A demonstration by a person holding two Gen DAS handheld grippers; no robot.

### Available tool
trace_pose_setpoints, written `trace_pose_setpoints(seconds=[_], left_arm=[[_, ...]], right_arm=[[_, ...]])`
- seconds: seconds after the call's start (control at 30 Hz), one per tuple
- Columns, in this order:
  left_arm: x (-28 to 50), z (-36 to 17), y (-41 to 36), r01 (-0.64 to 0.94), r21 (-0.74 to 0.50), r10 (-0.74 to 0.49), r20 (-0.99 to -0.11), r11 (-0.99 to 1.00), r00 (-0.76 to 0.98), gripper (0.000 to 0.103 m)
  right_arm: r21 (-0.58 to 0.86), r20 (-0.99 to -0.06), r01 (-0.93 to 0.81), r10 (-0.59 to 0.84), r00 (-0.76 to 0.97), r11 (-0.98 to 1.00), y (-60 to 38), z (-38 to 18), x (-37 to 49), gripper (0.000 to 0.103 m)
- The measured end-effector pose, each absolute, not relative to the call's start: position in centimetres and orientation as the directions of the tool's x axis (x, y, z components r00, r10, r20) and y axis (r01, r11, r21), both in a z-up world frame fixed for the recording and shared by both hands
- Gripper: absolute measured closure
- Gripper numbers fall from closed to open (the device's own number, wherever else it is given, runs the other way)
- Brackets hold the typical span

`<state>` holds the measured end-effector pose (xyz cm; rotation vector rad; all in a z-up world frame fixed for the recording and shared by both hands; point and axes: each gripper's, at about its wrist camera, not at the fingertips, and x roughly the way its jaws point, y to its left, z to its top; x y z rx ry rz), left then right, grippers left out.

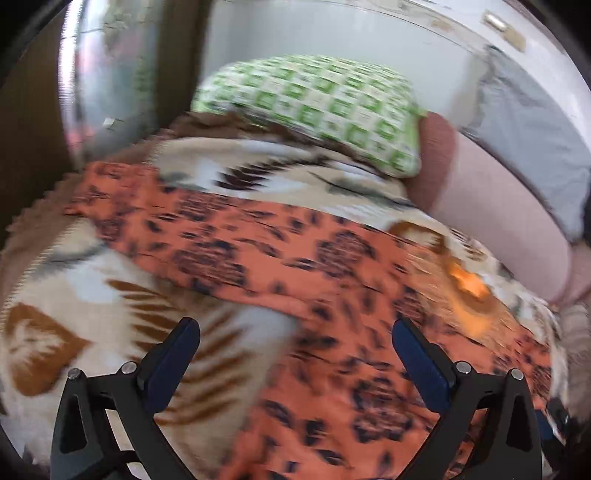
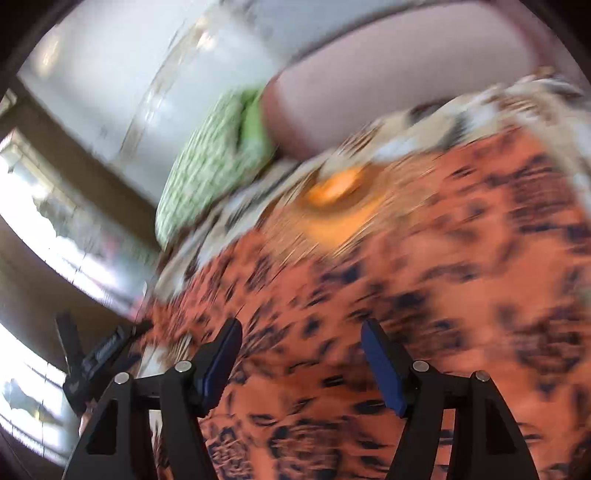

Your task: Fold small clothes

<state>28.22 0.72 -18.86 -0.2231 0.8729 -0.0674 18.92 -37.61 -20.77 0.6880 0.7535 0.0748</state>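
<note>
An orange garment with dark leopard-like print (image 1: 266, 251) lies spread across a patterned blanket (image 1: 74, 295) on a bed. It also fills the right wrist view (image 2: 424, 295), which is blurred by motion. My left gripper (image 1: 295, 328) is open and empty, just above the garment's near edge. My right gripper (image 2: 301, 332) is open and empty over the garment. The left gripper's body (image 2: 96, 354) shows at the lower left of the right wrist view.
A green checked pillow (image 1: 317, 107) lies at the head of the bed, also in the right wrist view (image 2: 210, 162). A pink bolster (image 1: 498, 206) runs along the right side by the white wall (image 1: 332, 33). A window (image 2: 44, 206) is on the left.
</note>
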Motion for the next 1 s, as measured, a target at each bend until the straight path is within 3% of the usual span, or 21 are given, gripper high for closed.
trace_pose_setpoints(seconds=[0.07, 0.2, 0.3, 0.4, 0.5, 0.57, 0.6, 0.67, 0.7, 0.83, 1.0], left_arm=[[28.5, -19.6, -1.2, 0.035, -0.247, -0.215, -0.758, 0.968, 0.615, 0.001], [29.5, -21.7, -5.2, 0.155, -0.290, -0.328, -0.785, 0.944, 0.525, 0.027], [30.7, -23.5, -8.0, 0.198, -0.326, -0.382, -0.801, 0.924, 0.462, 0.037], [31.6, -25.0, -10.7, 0.245, -0.316, -0.392, -0.828, 0.917, 0.400, 0.046], [31.6, -25.5, -12.4, 0.274, -0.247, -0.345, -0.845, 0.930, 0.408, 0.048], [31.5, -25.4, -12.9, 0.306, -0.265, -0.375, -0.840, 0.914, 0.394, 0.066], [31.6, -25.5, -13.1, 0.323, -0.287, -0.400, -0.836, 0.902, 0.375, 0.080], [31.5, -25.5, -13.3, 0.332, -0.299, -0.416, -0.829, 0.894, 0.373, 0.085], [31.4, -25.3, -13.3, 0.343, -0.312, -0.433, -0.819, 0.886, 0.375, 0.094], [30.7, -23.4, -12.5, 0.392, -0.427, -0.568, -0.724, 0.815, 0.392, 0.100], [30.3, -20.5, -11.0, 0.384, -0.409, -0.560, -0.643, 0.828, 0.523, 0.101]], right_arm=[[0.619, -0.586, 0.232, 0.245, 0.773, 0.750, -40.3, -20.5, 18.3, 0.032], [0.691, -0.571, 0.325, 0.212, 0.793, 0.646, -44.9, -20.9, 17.1, 0.032], [0.726, -0.570, 0.344, 0.240, 0.786, 0.596, -46.1, -21.7, 17.1, 0.032], [0.731, -0.575, 0.356, 0.245, 0.780, 0.581, -47.1, -22.3, 16.6, 0.032], [0.729, -0.575, 0.377, 0.213, 0.790, 0.572, -48.8, -22.5, 16.0, 0.032], [0.732, -0.567, 0.391, 0.180, 0.804, 0.558, -50.1, -22.6, 15.5, 0.032], [0.740, -0.556, 0.393, 0.169, 0.814, 0.545, -50.8, -22.6, 15.2, 0.032], [0.756, -0.537, 0.399, 0.142, 0.832, 0.520, -52.1, -22.7, 14.7, 0.032], [0.758, -0.533, 0.405, 0.128, 0.836, 0.512, -52.5, -22.7, 14.5, 0.032], [0.764, -0.528, 0.424, 0.094, 0.844, 0.486, -53.9, -22.8, 14.2, 0.032], [0.754, -0.523, 0.439, 0.043, 0.851, 0.489, -54.4, -22.1, 13.9, 0.032]])
